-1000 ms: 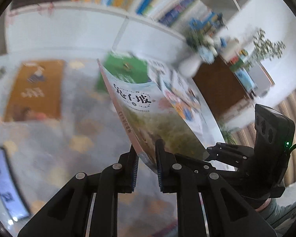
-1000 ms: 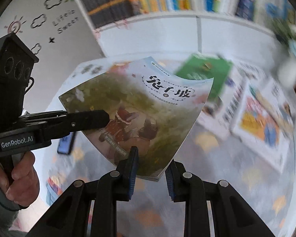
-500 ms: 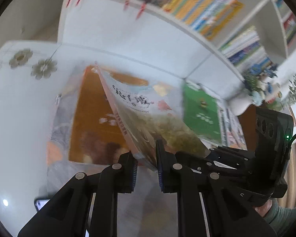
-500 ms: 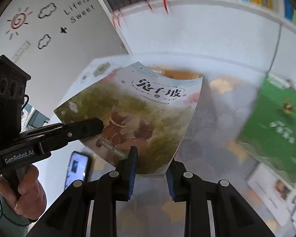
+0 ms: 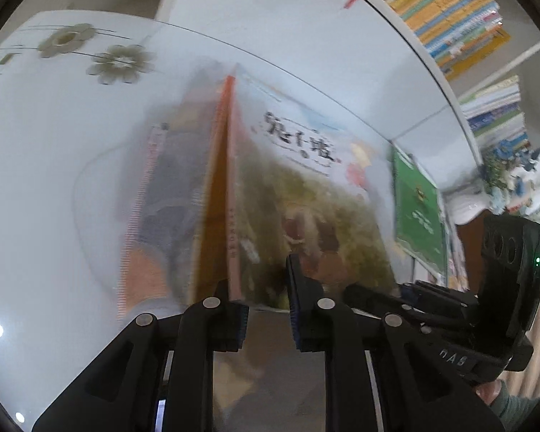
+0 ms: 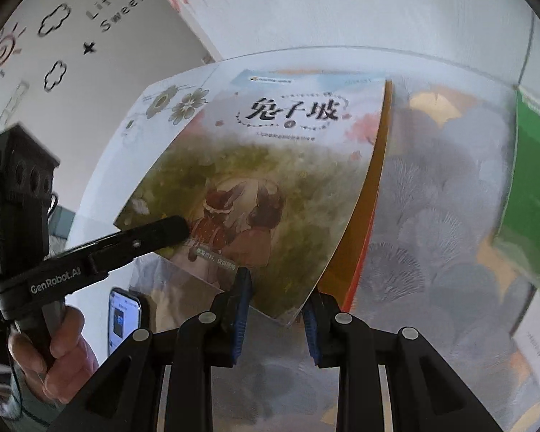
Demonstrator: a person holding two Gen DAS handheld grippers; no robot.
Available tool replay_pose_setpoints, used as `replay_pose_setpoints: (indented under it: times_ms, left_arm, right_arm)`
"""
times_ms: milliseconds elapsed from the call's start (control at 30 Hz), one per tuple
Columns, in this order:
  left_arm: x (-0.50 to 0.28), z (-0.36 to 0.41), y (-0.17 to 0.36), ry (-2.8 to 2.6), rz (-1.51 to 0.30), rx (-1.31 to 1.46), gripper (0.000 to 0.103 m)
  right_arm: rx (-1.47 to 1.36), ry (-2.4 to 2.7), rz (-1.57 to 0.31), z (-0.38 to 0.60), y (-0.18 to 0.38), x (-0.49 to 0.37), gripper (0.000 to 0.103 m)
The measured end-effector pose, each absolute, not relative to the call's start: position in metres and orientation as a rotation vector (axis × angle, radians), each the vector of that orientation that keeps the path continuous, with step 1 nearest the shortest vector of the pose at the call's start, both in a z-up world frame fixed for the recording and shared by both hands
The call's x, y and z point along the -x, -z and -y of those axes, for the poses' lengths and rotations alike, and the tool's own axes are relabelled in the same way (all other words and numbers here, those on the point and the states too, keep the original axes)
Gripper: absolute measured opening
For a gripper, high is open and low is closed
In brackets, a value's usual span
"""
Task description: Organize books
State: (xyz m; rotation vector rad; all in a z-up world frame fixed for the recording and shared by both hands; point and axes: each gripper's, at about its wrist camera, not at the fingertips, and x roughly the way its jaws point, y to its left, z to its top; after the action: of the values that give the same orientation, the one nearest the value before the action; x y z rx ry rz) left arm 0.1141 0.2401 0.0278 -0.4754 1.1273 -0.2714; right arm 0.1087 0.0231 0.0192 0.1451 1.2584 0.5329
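A thin picture book with a green meadow cover and black Chinese title (image 6: 255, 187) is held by both grippers. My left gripper (image 5: 266, 288) is shut on its near-left edge; it also shows in the right wrist view (image 6: 176, 226). My right gripper (image 6: 275, 298) is shut on the book's (image 5: 306, 194) near corner; it also shows in the left wrist view (image 5: 378, 291). The book hangs low over an orange-brown book (image 6: 374, 187) that lies flat on the patterned cloth (image 6: 432, 216); its orange edge (image 5: 216, 194) shows just left of the held book.
A green book (image 5: 417, 201) lies to the right on the cloth, also in the right wrist view (image 6: 529, 180). A phone (image 6: 122, 316) lies at the near left. A white table with flower decals (image 5: 90, 54) extends left. A bookshelf with colourful spines (image 5: 450, 25) stands behind.
Both grippers have carried the meadow book left and down, from beside the green book to just over the orange-brown book. Both grips are unchanged.
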Motion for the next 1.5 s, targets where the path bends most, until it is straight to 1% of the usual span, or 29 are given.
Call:
replay_pose_setpoints:
  times_ms: [67,133,267,300,333,400,467,500,600,700,767,900,1033,1100,1133,1200,1367,1500]
  left_arm:
    - [-0.11,-0.245,-0.032,0.205,-1.114,0.44,0.02]
    - [-0.104,-0.249,-0.036,0.117,-1.109,0.39,0.018]
    - [-0.09,-0.245,-0.052,0.036,-1.09,0.277,0.018]
    - [-0.087,-0.243,-0.055,0.03,-1.097,0.255,0.018]
    - [-0.084,-0.236,-0.06,0.037,-1.107,0.234,0.018]
    - [-0.081,-0.221,-0.068,0.075,-1.11,0.224,0.018]
    - [-0.079,-0.198,-0.076,0.133,-1.113,0.209,0.021]
    - [-0.08,-0.179,-0.08,0.172,-1.119,0.194,0.026]
    - [-0.082,-0.113,-0.085,0.29,-1.142,0.128,0.027]
    - [-0.082,-0.04,-0.085,0.358,-1.155,-0.003,0.029]
    - [-0.08,0.014,-0.082,0.438,-1.162,-0.054,0.029]
    - [-0.094,0.105,-0.079,0.595,-1.188,-0.027,0.029]
    - [-0.127,0.186,-0.073,0.718,-1.24,0.057,0.029]
    - [-0.14,0.21,-0.067,0.73,-1.263,0.076,0.029]
    - [-0.15,0.222,-0.064,0.72,-1.276,0.099,0.029]
    - [-0.166,0.24,-0.062,0.72,-1.295,0.131,0.029]
    - [-0.193,0.277,-0.063,0.701,-1.26,0.078,0.029]
    - [-0.211,0.292,-0.043,0.645,-1.262,0.093,0.029]
  right_arm:
    - [-0.177,-0.518,-1.257,-0.021,-0.017,-0.112,0.026]
    - [-0.198,-0.512,-1.271,-0.017,-0.018,-0.113,0.03]
    - [-0.315,-0.529,-1.324,0.009,-0.019,-0.096,0.035]
    - [-0.333,-0.528,-1.324,0.017,-0.019,-0.09,0.04]
    - [-0.35,-0.516,-1.323,0.03,-0.019,-0.08,0.046]
    - [-0.372,-0.476,-1.316,0.056,-0.019,-0.06,0.05]
    - [-0.392,-0.436,-1.313,0.087,-0.019,-0.039,0.05]
    - [-0.399,-0.406,-1.316,0.106,-0.019,-0.028,0.05]
    - [-0.452,-0.336,-1.302,0.159,-0.023,-0.002,0.05]
    - [-0.554,-0.28,-1.236,0.222,-0.033,0.021,0.051]
    - [-0.561,-0.21,-1.187,0.261,-0.04,0.033,0.053]
    - [-0.552,0.007,-1.09,0.349,-0.051,0.044,0.053]
    - [-0.644,0.161,-1.027,0.434,-0.051,0.046,0.053]
    - [-0.686,0.213,-1.006,0.471,-0.048,0.04,0.052]
    - [-0.695,0.226,-1.003,0.483,-0.045,0.035,0.047]
    - [-0.69,0.246,-1.011,0.499,-0.041,0.025,0.045]
    - [-0.695,0.237,-1.021,0.52,-0.025,-0.002,0.044]
    - [-0.67,0.255,-1.037,0.52,-0.015,-0.022,0.044]
